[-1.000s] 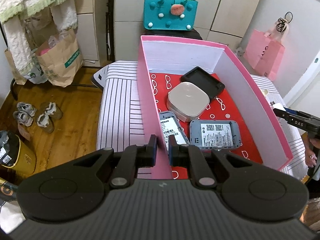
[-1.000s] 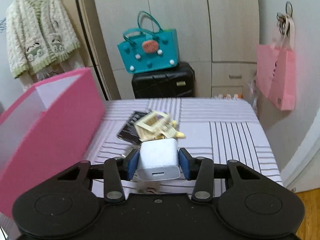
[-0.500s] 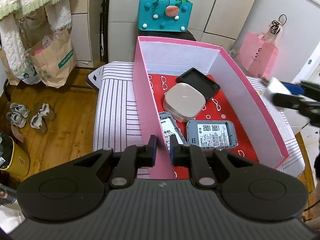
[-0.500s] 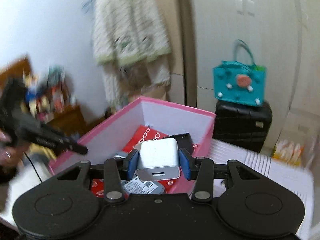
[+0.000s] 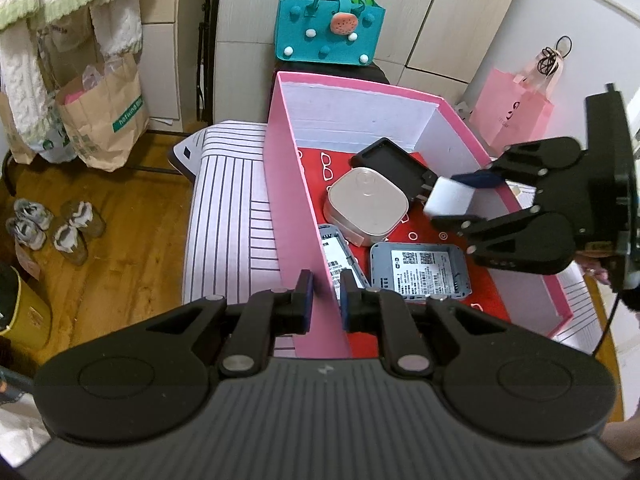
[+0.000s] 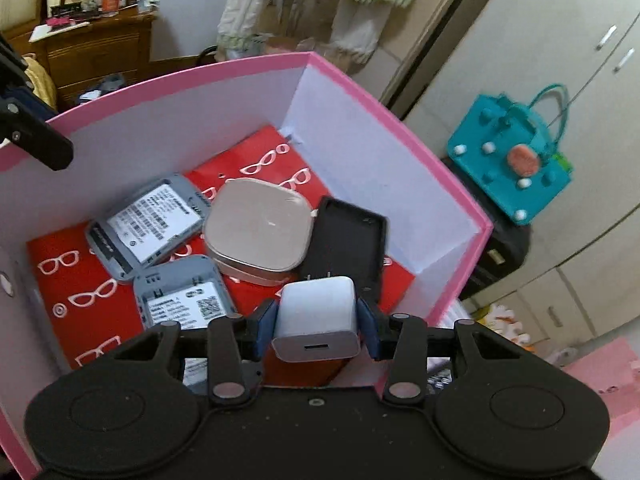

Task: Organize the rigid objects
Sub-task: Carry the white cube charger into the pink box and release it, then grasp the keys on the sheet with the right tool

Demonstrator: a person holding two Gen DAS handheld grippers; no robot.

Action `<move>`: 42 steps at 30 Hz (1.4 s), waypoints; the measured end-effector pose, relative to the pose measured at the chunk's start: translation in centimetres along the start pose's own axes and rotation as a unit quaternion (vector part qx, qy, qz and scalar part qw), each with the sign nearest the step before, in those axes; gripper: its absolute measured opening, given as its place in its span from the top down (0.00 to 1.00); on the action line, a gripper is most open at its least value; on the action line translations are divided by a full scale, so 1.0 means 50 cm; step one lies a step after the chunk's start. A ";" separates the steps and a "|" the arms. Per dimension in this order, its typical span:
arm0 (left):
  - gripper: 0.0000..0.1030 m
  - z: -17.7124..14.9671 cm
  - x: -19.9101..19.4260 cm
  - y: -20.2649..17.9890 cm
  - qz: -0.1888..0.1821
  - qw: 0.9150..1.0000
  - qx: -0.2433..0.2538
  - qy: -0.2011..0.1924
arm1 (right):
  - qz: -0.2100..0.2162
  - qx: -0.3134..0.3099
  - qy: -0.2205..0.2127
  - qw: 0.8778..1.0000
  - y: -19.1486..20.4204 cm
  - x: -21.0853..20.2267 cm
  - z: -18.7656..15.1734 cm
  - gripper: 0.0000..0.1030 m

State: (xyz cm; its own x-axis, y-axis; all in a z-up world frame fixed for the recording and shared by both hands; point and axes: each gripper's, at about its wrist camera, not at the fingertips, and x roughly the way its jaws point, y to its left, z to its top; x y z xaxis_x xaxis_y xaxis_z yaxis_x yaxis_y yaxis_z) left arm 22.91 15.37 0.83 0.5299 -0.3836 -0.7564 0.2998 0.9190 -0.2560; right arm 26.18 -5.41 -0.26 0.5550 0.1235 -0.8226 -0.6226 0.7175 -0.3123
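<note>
While your right gripper (image 6: 318, 322) clamps a white, rounded charger (image 6: 316, 318) with two prongs above the pink box (image 5: 298, 216), your left gripper (image 5: 325, 300) pinches the box's wall. Inside lie two grey routers, one beige case (image 6: 258, 230) and one black tray (image 6: 346, 240).

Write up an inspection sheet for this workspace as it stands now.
Surface: striped cloth under a pink box.
Job's things: white charger above the box; inside lie two grey devices, a beige case and a black tray.
Clutter: nothing seen on the cloth.
Grippers: left gripper pinches the box wall; right gripper grips the charger.
Cables: one thin cable at the right edge.
Surroundings: teal bag, paper bag, pink bag, shoes.
</note>
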 end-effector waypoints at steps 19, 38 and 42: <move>0.88 -0.006 -0.003 0.009 -0.008 1.000 -0.012 -0.006 | 0.035 0.174 -0.153 0.972 -0.106 -0.188 -0.116 0.43; 0.88 -0.004 0.000 -0.009 0.020 1.000 -0.015 -0.003 | 0.022 0.361 -0.103 0.927 -0.119 -0.070 -0.416 0.41; 0.88 -0.006 0.000 -0.014 0.027 1.000 -0.012 -0.003 | 0.015 0.362 -0.097 0.927 -0.106 -0.048 -0.427 0.46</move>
State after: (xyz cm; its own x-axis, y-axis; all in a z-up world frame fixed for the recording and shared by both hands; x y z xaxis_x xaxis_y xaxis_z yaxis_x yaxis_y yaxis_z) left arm 22.46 14.73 0.83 0.5492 -0.3344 -0.7659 0.2519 0.9401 -0.2298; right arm 16.36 -24.16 -6.78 0.6763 0.2213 -0.7026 -0.1450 0.9751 0.1676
